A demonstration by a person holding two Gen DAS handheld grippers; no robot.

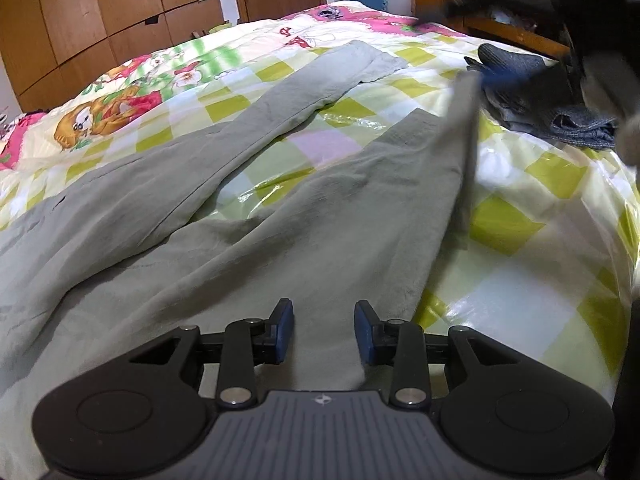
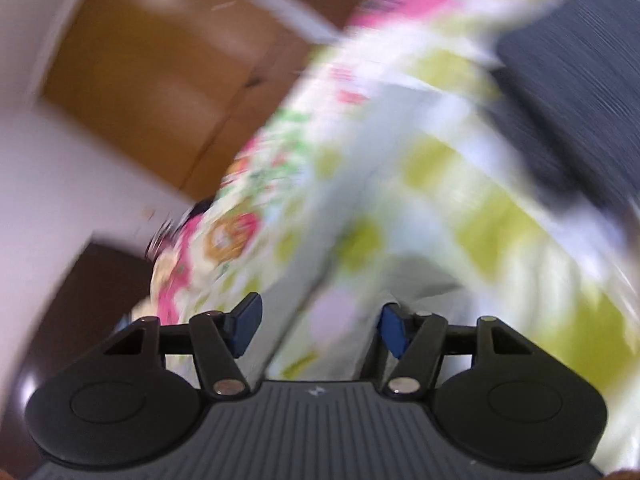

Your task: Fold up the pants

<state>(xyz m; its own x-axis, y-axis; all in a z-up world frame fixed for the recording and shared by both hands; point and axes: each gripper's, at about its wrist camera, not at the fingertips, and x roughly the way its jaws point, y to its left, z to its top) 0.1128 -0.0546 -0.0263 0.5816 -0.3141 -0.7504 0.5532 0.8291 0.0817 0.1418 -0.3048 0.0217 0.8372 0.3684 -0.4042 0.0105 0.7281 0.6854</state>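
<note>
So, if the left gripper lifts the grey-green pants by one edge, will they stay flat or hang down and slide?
The pants will probably droop: the cloth lies in soft wrinkles and follows the bed. They look thin, so likely light. The quilt cover under them is glossy, so they may slide when pulled. The left gripper is open above them, holding nothing.
</note>
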